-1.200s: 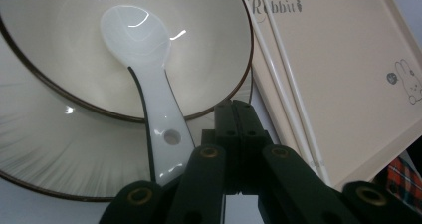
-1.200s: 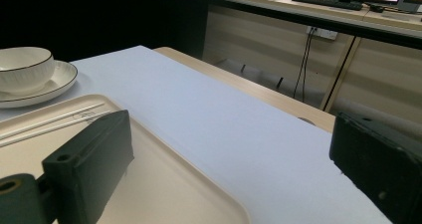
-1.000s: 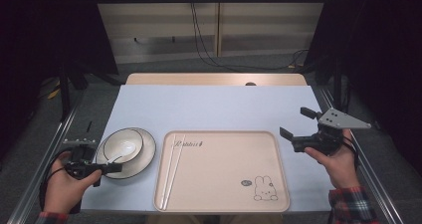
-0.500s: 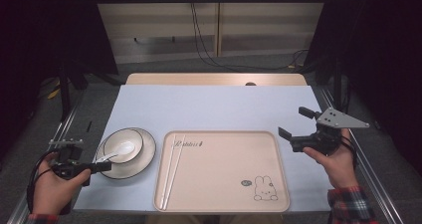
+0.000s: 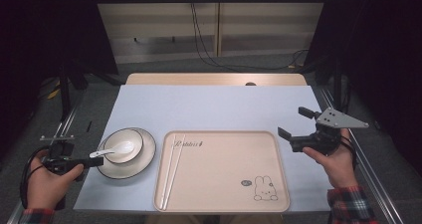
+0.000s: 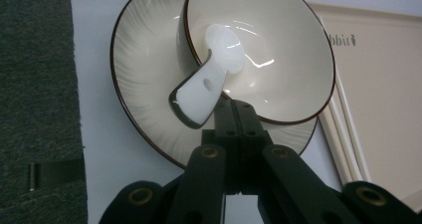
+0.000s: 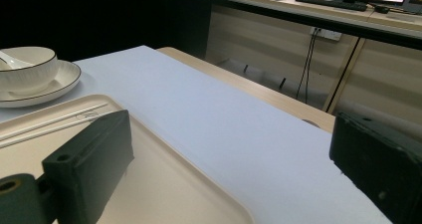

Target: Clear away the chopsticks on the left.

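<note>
Spoon (image 6: 209, 79) lying in the bowl (image 6: 278, 35), scoop down in the hollow, handle sticking out over the rim toward the table's left edge and hanging above the plate (image 6: 144, 84). Long axis pointing almost straight back at the left gripper (image 5: 74, 161), handle end sitting just off the jaw tips and a shade to one side in the left gripper view. Sitting at the table's left (image 5: 214, 104), just beside the tray (image 5: 224, 184) with the chopsticks (image 5: 171, 169). Looking like a pull-back or a re-aim along that handle line from here, judging by the layout. Left gripper clearly the nearer one, jaws pressed together, nothing between them, not gripping the spoon; touching the handle or just clear of it, cannot tell. Right gripper (image 5: 298, 127) hovering well apart past the tray's right side, jaws spread wide, holding nothing.
</note>
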Action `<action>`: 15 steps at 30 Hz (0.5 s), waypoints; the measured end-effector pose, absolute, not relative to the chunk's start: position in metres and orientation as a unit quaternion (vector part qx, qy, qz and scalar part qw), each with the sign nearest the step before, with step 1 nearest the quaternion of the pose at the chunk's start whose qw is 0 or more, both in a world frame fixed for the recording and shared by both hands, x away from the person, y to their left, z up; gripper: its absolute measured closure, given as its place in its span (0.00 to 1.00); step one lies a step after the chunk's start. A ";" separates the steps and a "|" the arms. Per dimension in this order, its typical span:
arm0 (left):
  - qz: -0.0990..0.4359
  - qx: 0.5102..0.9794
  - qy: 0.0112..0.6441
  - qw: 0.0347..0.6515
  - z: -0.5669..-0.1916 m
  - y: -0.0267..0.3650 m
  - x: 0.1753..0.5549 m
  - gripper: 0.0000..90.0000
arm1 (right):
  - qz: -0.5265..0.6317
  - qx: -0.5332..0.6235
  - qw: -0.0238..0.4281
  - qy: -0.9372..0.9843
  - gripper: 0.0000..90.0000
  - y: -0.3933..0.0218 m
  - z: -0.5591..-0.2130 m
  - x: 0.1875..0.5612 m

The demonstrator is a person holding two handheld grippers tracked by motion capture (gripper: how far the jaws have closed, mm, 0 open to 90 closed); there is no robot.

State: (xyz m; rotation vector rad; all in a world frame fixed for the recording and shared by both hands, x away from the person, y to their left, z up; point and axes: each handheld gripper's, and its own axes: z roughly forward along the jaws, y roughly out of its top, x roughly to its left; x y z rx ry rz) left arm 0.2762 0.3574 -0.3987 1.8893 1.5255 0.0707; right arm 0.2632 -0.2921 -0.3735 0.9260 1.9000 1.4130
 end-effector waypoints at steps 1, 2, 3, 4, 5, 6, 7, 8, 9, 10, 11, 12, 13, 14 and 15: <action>0.033 0.727 0.589 0.352 -0.399 0.357 0.277 1.00 | 0.532 0.346 0.294 0.715 0.03 -0.292 -0.373 0.263; 0.031 0.730 0.587 0.347 -0.398 0.358 0.278 1.00 | 0.532 0.346 0.294 0.715 0.03 -0.292 -0.373 0.263; 0.036 0.728 0.589 0.349 -0.398 0.357 0.280 1.00 | 0.532 0.347 0.295 0.714 0.03 -0.292 -0.373 0.263; 0.038 0.730 0.587 0.347 -0.397 0.357 0.281 1.00 | 0.532 0.347 0.295 0.714 0.03 -0.292 -0.373 0.263; 0.039 0.728 0.590 0.348 -0.397 0.357 0.282 1.00 | 0.533 0.345 0.293 0.715 0.03 -0.292 -0.374 0.263; 0.039 0.728 0.589 0.348 -0.397 0.357 0.284 1.00 | 0.532 0.346 0.293 0.715 0.03 -0.293 -0.374 0.263; 0.040 0.728 0.589 0.349 -0.397 0.356 0.285 1.00 | 0.532 0.346 0.294 0.714 0.03 -0.293 -0.374 0.263; 0.040 0.726 0.591 0.349 -0.397 0.355 0.287 1.00 | 0.533 0.345 0.293 0.715 0.03 -0.293 -0.373 0.263; 0.043 0.731 0.588 0.344 -0.396 0.355 0.288 1.00 | 0.533 0.345 0.293 0.715 0.03 -0.293 -0.373 0.263; 0.046 0.725 0.593 0.348 -0.396 0.353 0.290 1.00 | 0.533 0.345 0.294 0.715 0.03 -0.293 -0.373 0.263; 0.051 0.732 0.588 0.340 -0.395 0.353 0.293 1.00 | 0.533 0.346 0.293 0.715 0.03 -0.293 -0.374 0.263; 0.051 0.732 0.588 0.340 -0.395 0.353 0.293 1.00 | 0.533 0.346 0.293 0.715 0.03 -0.293 -0.374 0.263; 0.053 0.731 0.589 0.340 -0.395 0.353 0.294 1.00 | 0.532 0.346 0.293 0.715 0.03 -0.293 -0.373 0.263; 0.057 0.732 0.589 0.338 -0.395 0.353 0.295 1.00 | 0.532 0.346 0.293 0.715 0.03 -0.293 -0.373 0.263; 0.056 0.731 0.589 0.338 -0.394 0.353 0.296 1.00 | 0.534 0.345 0.295 0.714 0.03 -0.294 -0.373 0.264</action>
